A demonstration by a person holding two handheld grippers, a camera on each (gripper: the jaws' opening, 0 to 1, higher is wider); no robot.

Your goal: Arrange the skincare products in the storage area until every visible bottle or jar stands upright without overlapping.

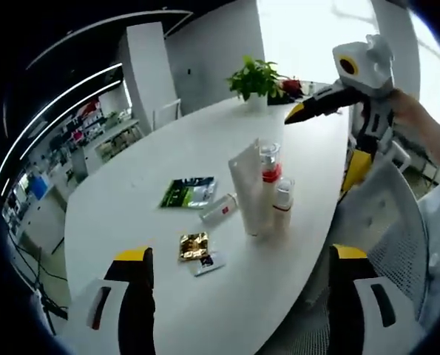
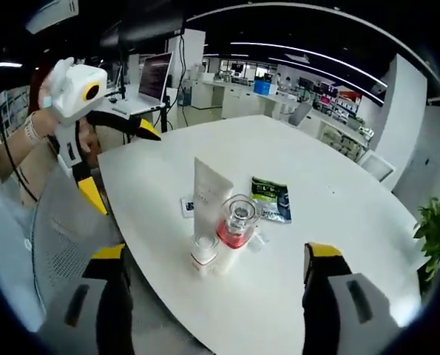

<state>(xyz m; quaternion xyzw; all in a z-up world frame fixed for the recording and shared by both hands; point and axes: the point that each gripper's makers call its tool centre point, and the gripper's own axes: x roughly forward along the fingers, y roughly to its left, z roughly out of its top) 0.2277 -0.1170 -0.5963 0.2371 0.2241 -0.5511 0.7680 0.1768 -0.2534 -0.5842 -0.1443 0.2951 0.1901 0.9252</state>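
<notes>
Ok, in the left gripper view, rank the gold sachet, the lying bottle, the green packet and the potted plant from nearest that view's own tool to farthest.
1. gold sachet, just ahead, between the jaws.
2. lying bottle, beyond it, on its side left of the standing products.
3. green packet, a little farther, to the left.
4. potted plant, far end of the white table.

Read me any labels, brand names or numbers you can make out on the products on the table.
None can be read.
White tube: no legible print.
Red-banded bottle: no legible label.
Small lying bottle: a red mark, too blurred.
Green sachet: print too small.
Gold sachet: blurred.
Small dark-and-white packet: blurred.
Short white bottle: no legible text.
</notes>
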